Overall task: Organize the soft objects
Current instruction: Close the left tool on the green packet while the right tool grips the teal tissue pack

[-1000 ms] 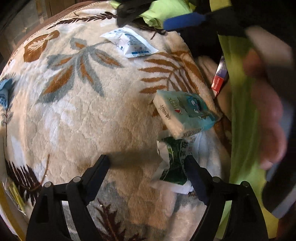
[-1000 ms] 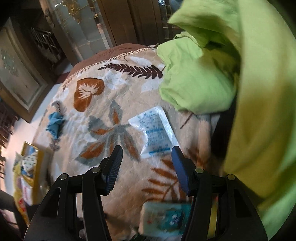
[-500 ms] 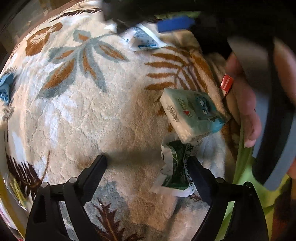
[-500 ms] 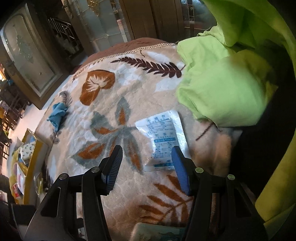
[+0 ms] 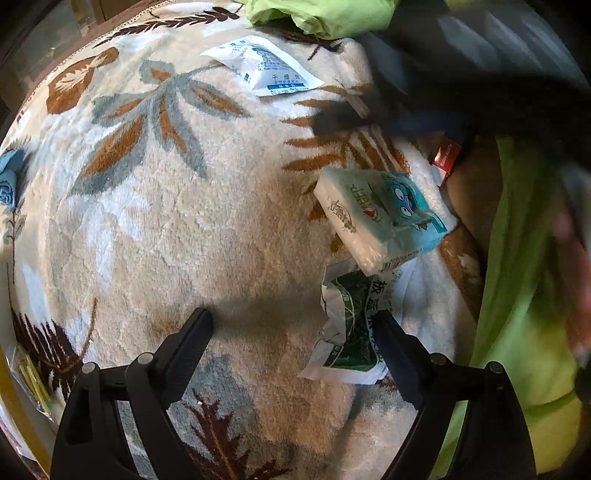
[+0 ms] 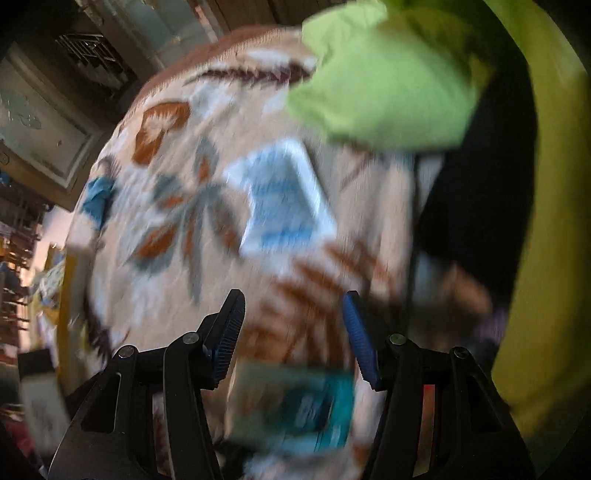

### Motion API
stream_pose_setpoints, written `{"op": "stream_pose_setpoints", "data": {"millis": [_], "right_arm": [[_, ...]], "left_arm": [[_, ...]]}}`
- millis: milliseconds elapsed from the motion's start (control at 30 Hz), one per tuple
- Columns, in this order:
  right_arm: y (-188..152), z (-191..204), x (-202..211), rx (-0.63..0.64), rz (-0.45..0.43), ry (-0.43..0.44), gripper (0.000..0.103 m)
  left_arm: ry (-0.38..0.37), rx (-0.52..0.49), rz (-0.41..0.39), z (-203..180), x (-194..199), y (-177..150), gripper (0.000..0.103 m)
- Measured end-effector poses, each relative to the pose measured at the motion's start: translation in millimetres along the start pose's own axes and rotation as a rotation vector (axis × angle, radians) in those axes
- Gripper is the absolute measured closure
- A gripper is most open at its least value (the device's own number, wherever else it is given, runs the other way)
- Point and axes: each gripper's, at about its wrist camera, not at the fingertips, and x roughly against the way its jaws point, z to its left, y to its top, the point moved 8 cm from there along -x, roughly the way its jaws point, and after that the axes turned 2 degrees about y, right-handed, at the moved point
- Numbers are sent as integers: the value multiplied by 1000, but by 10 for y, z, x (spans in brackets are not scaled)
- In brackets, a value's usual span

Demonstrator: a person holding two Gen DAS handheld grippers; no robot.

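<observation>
Though blurred, perhaps tissue pack [image 6: 291, 406] nearby.

On the plush leaf-patterned blanket [image 5: 155, 229] we find a teal-and-white tissue pack [image 5: 380, 218] at the right, its near end resting on a crumpled green-and-white plastic wrapper [image 5: 351, 328] that lies just before it. Well behind both, toward the far edge, lies a flat white sachet with blue print [image 5: 264, 66], and behind that a bunched lime-green cloth [image 5: 321, 14]. A small blue rag [image 5: 8, 181] sits at the blanket's far left edge.
</observation>
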Motion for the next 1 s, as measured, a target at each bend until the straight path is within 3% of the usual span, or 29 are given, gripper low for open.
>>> {"op": "stream_pose_setpoints", "data": {"millis": [133,267,333,467,600,733,867,933,1000], "right_arm": [[-360,27,40,18,111,17,48],[-507,12,47,6,126,-2,48],[-542,-1,60,33,120,-37,48],[-556,38,121,93,119,-36,48],[-658,105,140,226,166,-84,48],[-742,181,103,361,186,-150,48],[-601,208,-74,417,185,-188,48],[-524,229,-163,503,188,-258,48],[-468,304,-245,554,198,-249,47]], "left_arm": [[2,-23,2,-15,6,-80,15],[18,-30,4,-42,3,-133,18],[17,-32,2,-43,31,-173,28],[12,-44,12,10,81,-252,37],[14,-55,9,81,207,-246,50],[20,-43,11,231,291,-341,51],[3,0,28,405,311,-372,51],[-5,17,35,442,310,-385,50],[-11,31,39,457,293,-381,50]]}}
